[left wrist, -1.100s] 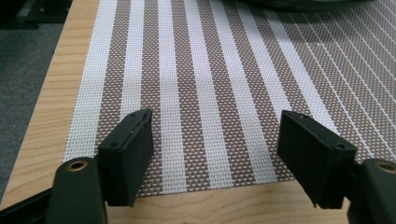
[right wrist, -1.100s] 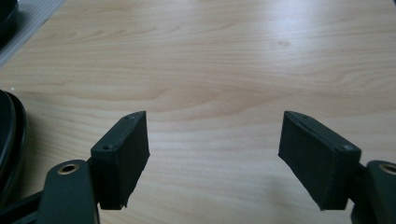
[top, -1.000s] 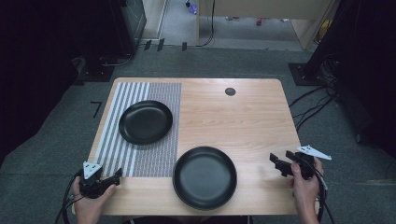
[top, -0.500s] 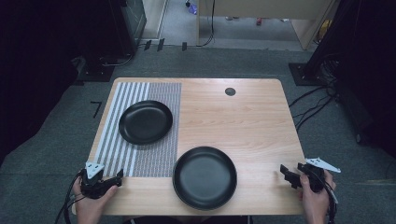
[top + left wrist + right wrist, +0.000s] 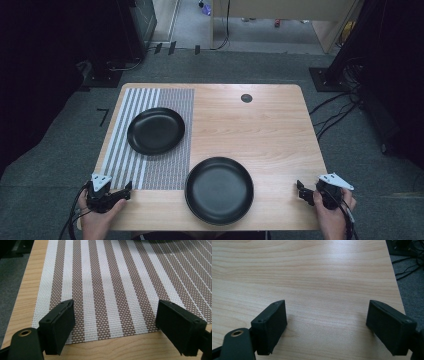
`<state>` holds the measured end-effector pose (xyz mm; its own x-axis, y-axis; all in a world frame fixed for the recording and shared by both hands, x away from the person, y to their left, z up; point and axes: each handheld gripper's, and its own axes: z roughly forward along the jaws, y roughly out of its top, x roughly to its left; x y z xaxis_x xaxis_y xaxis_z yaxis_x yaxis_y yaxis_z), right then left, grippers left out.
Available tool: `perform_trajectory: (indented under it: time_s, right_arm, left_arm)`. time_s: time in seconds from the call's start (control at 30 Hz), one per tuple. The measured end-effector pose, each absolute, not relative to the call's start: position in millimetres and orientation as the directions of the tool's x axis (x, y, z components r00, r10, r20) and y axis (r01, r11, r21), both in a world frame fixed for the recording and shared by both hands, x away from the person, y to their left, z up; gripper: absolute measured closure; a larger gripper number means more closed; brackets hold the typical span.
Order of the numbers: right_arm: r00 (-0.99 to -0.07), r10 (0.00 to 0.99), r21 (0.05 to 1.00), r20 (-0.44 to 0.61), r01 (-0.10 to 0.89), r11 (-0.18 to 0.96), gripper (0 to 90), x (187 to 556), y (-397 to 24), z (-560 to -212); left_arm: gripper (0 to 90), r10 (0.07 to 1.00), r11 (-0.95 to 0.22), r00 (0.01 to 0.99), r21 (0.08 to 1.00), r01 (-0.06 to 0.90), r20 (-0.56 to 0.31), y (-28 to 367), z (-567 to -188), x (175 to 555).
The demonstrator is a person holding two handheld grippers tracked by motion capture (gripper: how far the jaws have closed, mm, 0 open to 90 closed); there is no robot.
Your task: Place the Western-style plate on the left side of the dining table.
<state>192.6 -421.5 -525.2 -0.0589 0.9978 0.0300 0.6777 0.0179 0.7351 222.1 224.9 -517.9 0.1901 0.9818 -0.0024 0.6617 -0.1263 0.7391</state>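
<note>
High view showed the person's two hands parked at the near corners of the wooden table (image 5: 270, 125), each with a tool and neither with anything in it. The left gripper (image 5: 126, 188) sat at the near edge of the striped placemat (image 5: 150, 170); in the left gripper view its jaws stood wide apart over the mat's weave, nothing between them. The right gripper (image 5: 301, 190) hovered by the near right edge, and in the right gripper view its jaws, which had just been opening, gaped over bare wood.

Two black plates waited. The larger plate (image 5: 219, 189) lay on bare wood at the near edge, between the two hands but touching neither. The smaller plate (image 5: 156, 131) rested on the mat, farther off and to the left. I judged the grippers were spread like that to be ready for a plate rim, and the near plate, sitting off the mat, looked the likelier one to be picked up.
</note>
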Motion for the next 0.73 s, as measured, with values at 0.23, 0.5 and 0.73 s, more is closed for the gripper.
perform_trajectory:
  time_s: [0.23,0.5,0.73]
  right_arm:
    - [-0.057,0.998,0.733,0.029,0.680,0.018,13.6,193.0,-421.4,-525.5]
    - [-0.052,0.998,0.732,0.029,0.681,0.014,12.9,193.2,-421.4,-525.5]
    - [-0.051,0.998,0.731,0.030,0.682,0.013,12.9,193.2,-421.3,-525.5]
  left_arm:
    - [15.7,0.982,-0.124,0.189,0.739,0.662,-0.005,225.0,-517.9,222.2]
    - [15.4,0.982,-0.124,0.189,0.739,0.662,-0.004,224.8,-518.0,222.4]
    - [15.5,0.982,-0.124,0.188,0.739,0.662,-0.004,224.9,-518.0,222.4]
